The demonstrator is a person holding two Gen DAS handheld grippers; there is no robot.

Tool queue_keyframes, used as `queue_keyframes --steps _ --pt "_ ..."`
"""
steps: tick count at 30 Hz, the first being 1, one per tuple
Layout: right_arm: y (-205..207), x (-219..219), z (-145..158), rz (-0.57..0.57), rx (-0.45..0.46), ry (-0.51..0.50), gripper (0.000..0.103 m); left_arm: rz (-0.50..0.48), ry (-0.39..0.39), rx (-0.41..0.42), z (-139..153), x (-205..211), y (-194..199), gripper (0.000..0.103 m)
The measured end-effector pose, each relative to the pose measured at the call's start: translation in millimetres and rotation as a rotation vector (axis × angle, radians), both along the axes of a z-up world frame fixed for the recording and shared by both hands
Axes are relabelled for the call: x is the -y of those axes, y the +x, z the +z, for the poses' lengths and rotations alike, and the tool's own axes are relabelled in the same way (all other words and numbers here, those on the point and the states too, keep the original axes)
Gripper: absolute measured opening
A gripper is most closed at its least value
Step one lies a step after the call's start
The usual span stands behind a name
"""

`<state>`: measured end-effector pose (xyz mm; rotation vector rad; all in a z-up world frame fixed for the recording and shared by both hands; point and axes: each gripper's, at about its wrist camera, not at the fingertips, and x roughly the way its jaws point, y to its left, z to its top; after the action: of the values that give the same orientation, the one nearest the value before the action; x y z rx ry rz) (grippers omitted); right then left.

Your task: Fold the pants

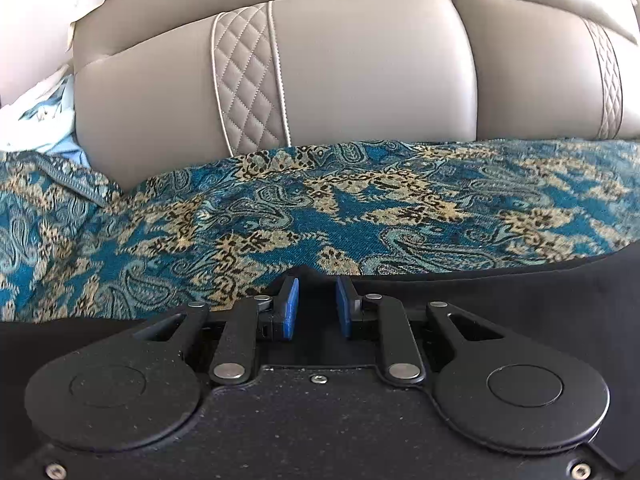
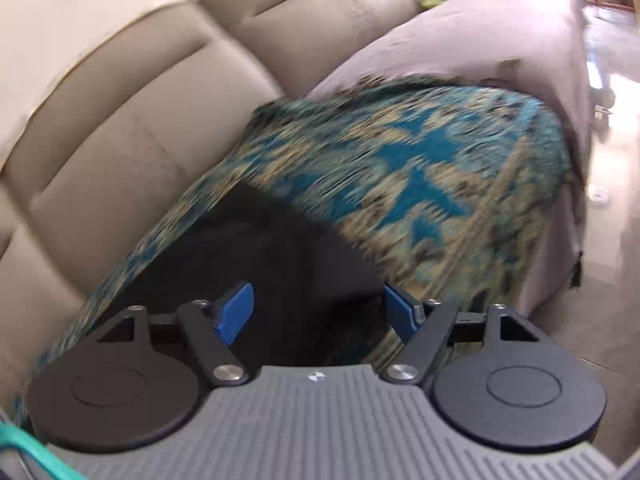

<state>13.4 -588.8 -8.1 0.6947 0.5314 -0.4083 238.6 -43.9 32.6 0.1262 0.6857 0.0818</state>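
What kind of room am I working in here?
Likely a home living room: a beige leather sofa with quilted stitching, a teal paisley throw spread on its seat under the black pants, and shiny floor beyond.

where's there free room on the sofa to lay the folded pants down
Free: patterned throw between the backrest and the black pants, and the mauve cover beyond the throw's far edge. Crowded: the near edge, under the pants and both grippers, left and right.
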Motion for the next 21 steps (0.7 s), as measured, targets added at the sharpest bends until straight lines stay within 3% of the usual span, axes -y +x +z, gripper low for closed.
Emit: queue_keyframes --steps 6,15,21 --pt "19.0 -28.9 3.3 0.077 -0.050 -0.147 0.084 -0.005 -0.041 0.010 10.6 -15.0 -29.5 0.024" --pt "20.6 -0.2 -4.8 -0.068 0.021 -0.093 0.083 0.016 -0.008 -0.017 6.2 -37.2 -70.2 0.024" --pt "13.8 -13.0 -2.3 -0.084 -0.033 -0.119 0.080 0.041 0.007 -0.031 0.7 -48.7 -86.4 0.025"
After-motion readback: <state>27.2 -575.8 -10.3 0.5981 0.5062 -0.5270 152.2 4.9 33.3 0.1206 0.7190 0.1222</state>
